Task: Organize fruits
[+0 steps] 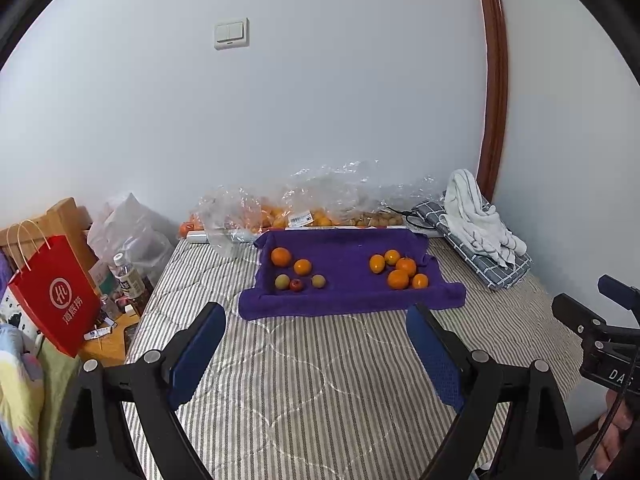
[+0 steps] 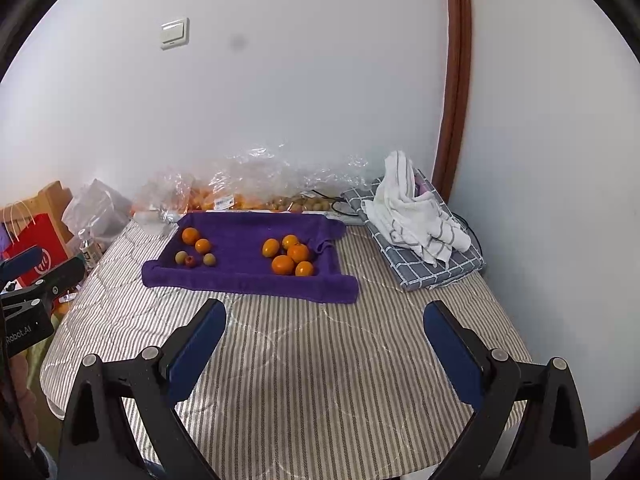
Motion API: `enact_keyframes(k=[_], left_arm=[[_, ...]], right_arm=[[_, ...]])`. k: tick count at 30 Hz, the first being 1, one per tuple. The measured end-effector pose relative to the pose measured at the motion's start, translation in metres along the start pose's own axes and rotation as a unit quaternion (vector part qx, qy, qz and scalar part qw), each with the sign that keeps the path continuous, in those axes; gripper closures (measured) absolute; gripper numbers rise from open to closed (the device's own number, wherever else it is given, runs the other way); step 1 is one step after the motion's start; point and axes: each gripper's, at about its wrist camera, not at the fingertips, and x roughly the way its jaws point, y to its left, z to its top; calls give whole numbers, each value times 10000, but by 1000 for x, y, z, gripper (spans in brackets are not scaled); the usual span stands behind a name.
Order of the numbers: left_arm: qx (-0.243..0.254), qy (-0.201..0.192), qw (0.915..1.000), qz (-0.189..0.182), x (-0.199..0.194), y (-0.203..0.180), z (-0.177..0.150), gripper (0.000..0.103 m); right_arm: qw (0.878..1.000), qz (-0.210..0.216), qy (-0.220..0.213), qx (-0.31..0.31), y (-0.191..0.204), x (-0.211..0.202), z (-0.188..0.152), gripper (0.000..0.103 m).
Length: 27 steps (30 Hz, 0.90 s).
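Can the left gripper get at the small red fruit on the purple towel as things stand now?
Probably yes. The left gripper is open and empty, only bare striped cover lies before the purple towel, and the small red fruit sits near its front edge.

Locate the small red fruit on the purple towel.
In the left wrist view, the small red fruit lies in the purple towel's left group, between two greenish fruits.
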Motion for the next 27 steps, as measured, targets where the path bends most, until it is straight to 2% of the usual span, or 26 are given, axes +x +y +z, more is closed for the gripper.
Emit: enact_keyframes(k=[27], left_arm=[[-16,-10,10000,49,-3,4,0,11]], right_arm=[[10000,43,15,-13,3,0,1,5]])
